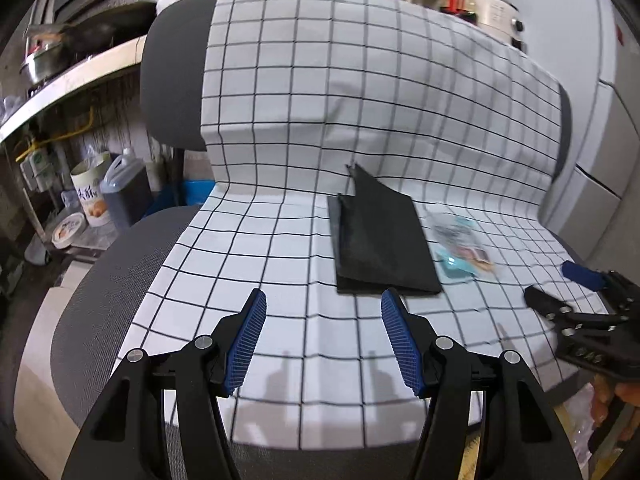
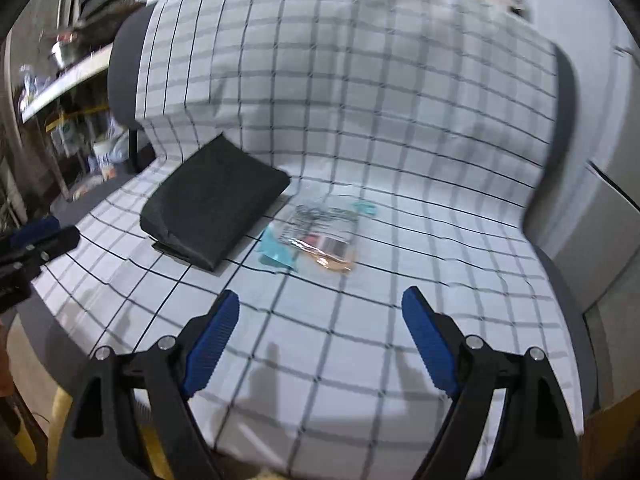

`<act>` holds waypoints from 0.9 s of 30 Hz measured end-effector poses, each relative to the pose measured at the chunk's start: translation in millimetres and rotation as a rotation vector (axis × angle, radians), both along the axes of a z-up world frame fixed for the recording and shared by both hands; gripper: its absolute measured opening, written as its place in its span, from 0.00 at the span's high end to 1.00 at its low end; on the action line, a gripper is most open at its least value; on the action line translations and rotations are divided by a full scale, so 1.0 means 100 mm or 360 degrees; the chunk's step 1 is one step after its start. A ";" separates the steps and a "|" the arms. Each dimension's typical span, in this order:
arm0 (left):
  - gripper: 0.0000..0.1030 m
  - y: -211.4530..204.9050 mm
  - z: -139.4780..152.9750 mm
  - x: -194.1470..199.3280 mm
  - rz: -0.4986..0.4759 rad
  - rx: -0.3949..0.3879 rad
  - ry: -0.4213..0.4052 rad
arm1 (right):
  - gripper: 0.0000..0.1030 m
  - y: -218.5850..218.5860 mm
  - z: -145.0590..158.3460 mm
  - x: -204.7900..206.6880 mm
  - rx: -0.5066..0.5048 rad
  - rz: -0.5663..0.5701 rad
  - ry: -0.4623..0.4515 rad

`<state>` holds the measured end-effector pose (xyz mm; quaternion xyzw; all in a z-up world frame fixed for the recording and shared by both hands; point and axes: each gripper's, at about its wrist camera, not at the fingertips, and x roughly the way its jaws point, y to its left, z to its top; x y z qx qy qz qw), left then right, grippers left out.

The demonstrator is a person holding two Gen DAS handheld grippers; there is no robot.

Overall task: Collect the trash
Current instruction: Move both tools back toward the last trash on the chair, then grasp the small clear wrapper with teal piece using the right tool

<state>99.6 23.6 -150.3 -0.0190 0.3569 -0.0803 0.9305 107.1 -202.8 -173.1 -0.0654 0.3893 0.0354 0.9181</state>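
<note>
A white checked cloth (image 1: 280, 200) drapes a grey chair (image 1: 172, 80), covering seat and backrest. On the seat lies a folded black bag (image 1: 380, 240), and just beside it, to its right, a clear plastic wrapper (image 1: 460, 240) with bits of teal and brown showing through; the two look close but whether they touch is hard to say. Nothing stands between either gripper and these things. Behind the chair on the left, a shelf (image 1: 80, 76) carries a metal pot (image 1: 44, 60), and below it stand a tin (image 1: 92, 192), a dark jug (image 1: 124, 192) and a small tub (image 1: 68, 230); bottles and a rice cooker (image 1: 496, 12) line the far counter. The left gripper (image 1: 323, 340) tilts down over the front of the seat, its jaws spread with only cloth between them, the bag just ahead of its right finger. The right gripper (image 2: 320, 340) also angles down, its jaws spread wider and empty, the wrapper straight ahead and the bag ahead to the left. Each gripper shows at the edge of the other's view, and fingers of a hand (image 1: 616, 400) peek in at the lower right of the left view. The right view is smeared, so the wrapper's print and the background there cannot be read.
</note>
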 end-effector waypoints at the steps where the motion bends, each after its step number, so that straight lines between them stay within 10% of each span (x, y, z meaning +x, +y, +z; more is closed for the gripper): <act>1: 0.41 0.01 -0.02 0.05 0.0000 -0.0006 0.0012 | 0.21 0.03 -0.04 0.07 -0.0025 0.0013 0.0028; 12: 0.41 0.07 -0.25 0.29 -0.0038 -0.0092 0.0117 | 0.34 0.34 -0.44 0.70 -0.0409 0.0199 0.0193; 17: 0.41 0.11 -0.30 0.33 -0.0030 -0.0109 0.0146 | 0.50 0.27 -0.48 0.78 -0.0238 0.0193 0.0223; 19: 0.41 0.12 -0.31 0.32 -0.0033 -0.0112 0.0155 | 0.75 0.26 -0.42 0.75 -0.0199 0.0184 0.0189; 23: 0.41 0.12 -0.29 0.31 -0.0040 -0.0105 0.0156 | 0.93 0.13 -0.12 0.60 -0.0096 0.0124 0.0044; 27: 0.41 0.08 -0.24 0.33 -0.0050 -0.0149 0.0166 | 0.98 -0.11 0.32 0.28 0.0038 0.0030 -0.0148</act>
